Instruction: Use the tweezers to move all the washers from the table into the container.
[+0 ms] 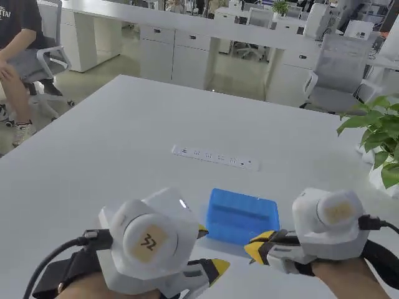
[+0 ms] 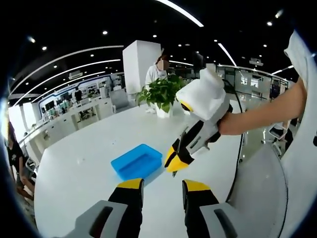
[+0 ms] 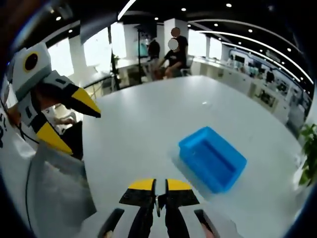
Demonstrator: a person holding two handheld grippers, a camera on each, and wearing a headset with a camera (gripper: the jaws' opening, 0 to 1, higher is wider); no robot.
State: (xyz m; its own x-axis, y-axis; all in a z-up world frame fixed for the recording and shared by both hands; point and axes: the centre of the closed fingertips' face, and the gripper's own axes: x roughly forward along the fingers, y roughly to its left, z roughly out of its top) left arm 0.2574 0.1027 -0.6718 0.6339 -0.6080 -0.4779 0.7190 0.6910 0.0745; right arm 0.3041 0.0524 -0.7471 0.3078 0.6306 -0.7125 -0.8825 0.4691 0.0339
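Yellow-tipped left gripper (image 1: 209, 249) low in the head view, jaws spread well apart, lower body cut off by the frame edge. Right gripper (image 1: 257, 248) beside it, jaws pressed almost together on a thin grey strip, apparently the tweezers (image 3: 157, 202), mostly hidden between the pads and too small to make out clearly. Grey zigzag mark (image 1: 148, 242) on the left gripper's round tan cap, no readable letters. Blue container (image 1: 243, 217) just ahead of the two grippers and between them, flat on the white table (image 1: 124, 137), near corners covered by the jaw tips in the head view. Inside plain blue in the right gripper view, contents too small to tell. Farther out, white power strip (image 1: 215, 157), sockets blurred. Green plant (image 1: 380, 134) cut off at the right. Seated person (image 1: 15, 56) at the far left, pale shirt lettering cut off and unreadable.
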